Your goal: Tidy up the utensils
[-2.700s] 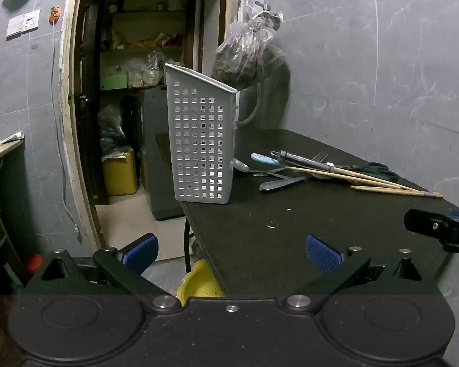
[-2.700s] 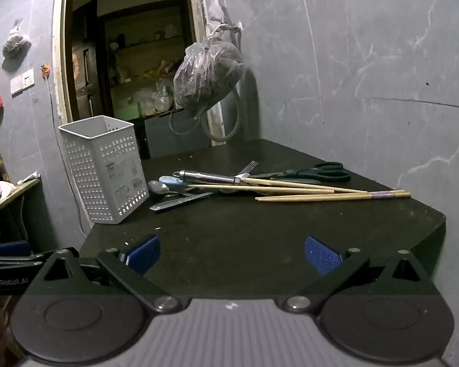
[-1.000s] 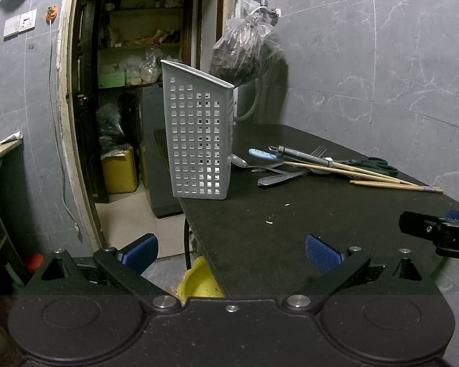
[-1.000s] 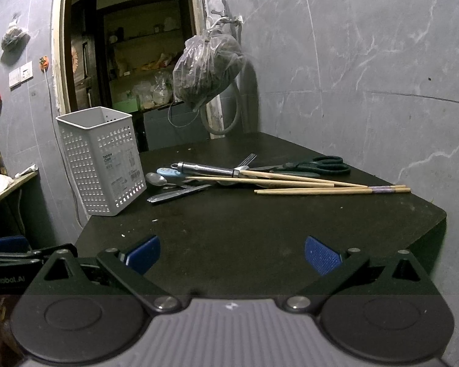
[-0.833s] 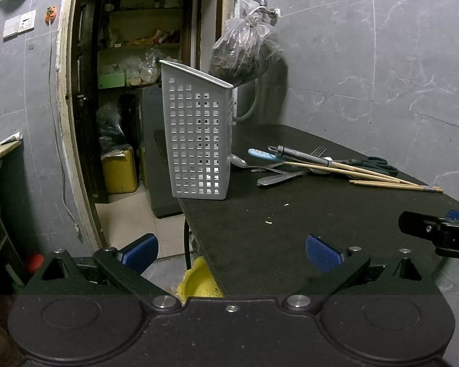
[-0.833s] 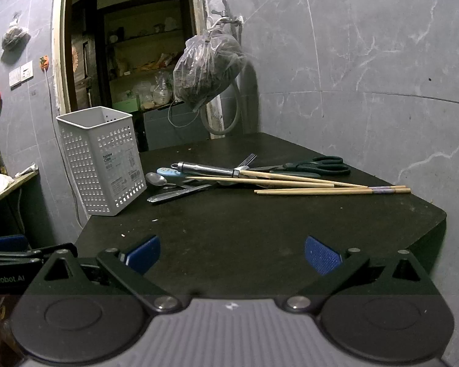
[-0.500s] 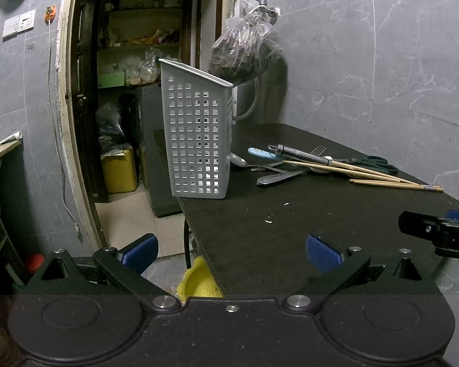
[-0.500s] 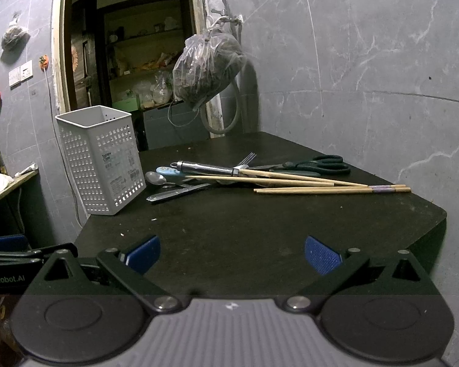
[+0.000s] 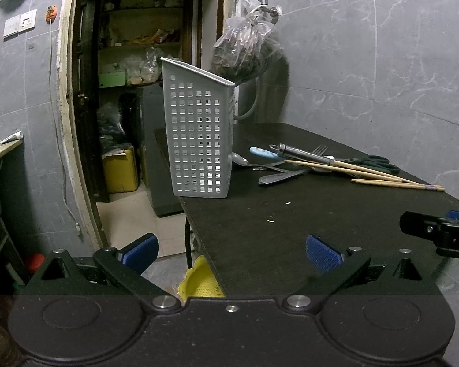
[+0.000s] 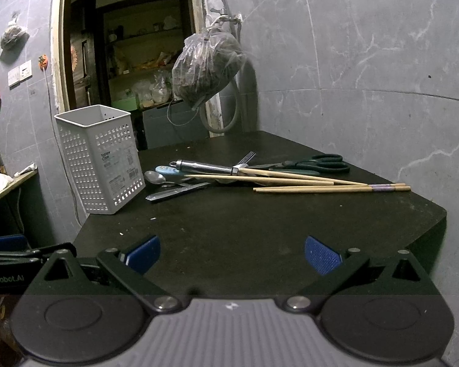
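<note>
**Q:** What's most likely to go sideways from here?

**Me:** The basket (image 10: 99, 159), I'd say. It stands right at the counter (image 10: 260, 229) edge on the doorway side, and it looks light and empty. If I drop a utensil in hard or clip the rim, it could tip or slide off. The other worry is the pile: the chopsticks (image 10: 306, 182) lie across the peeler (image 10: 205, 166), fork (image 10: 246, 157) and spoon (image 10: 154, 177), so lifting one piece may drag or roll the others. The chopsticks' far ends also reach well away from the basket, near the counter's other edge.

**Q:** Where's everything relative to your grippers?

**Me:** Both are empty with jaws spread wide. My right gripper (image 10: 231, 252) hovers over the near part of the counter, and the pile sits ahead of it, just beside the basket and running away from it. The knife (image 10: 177, 192) is the nearest piece, and the scissors (image 10: 313, 165) lie behind the chopsticks. My left gripper (image 9: 231, 253) hangs at the counter's corner with the basket straight ahead, well apart. Nothing's in the basket yet that I can see.
</note>
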The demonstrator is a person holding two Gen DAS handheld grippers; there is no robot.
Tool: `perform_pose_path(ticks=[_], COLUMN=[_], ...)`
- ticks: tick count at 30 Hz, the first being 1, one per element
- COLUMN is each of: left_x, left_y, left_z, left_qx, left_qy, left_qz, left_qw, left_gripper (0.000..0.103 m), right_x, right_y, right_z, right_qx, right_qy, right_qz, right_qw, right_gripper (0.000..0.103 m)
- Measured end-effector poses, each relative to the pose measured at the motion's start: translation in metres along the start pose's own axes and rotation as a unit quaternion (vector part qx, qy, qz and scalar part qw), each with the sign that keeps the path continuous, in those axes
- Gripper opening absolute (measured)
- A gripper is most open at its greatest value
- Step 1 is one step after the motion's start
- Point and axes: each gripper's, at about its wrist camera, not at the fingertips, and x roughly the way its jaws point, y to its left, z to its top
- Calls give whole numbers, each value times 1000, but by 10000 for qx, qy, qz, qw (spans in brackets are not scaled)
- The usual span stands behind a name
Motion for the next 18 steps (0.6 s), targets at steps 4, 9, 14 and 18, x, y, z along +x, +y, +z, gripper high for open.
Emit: perform_pose_path(ticks=[4,9,14,18], left_x=[1,3,5,7], left_y=[1,1,0,0], left_z=[0,0,0,0], left_qx=[-16,-10,4,37], left_qy=[18,48,63,54], left_qz=[13,25,30,14], left_qw=[10000,10000,10000,10000], left_gripper=[102,102,102,102], right_x=[1,4,5,6], right_y=[0,-2,-3,-4], right_z=[0,0,0,-1], right_qx=[6,31,49,71], right_qy=[1,29,31,19], right_qz=[-18,-10,11,32], right_qw=[10000,10000,10000,10000], right_gripper=[103,103,103,103])
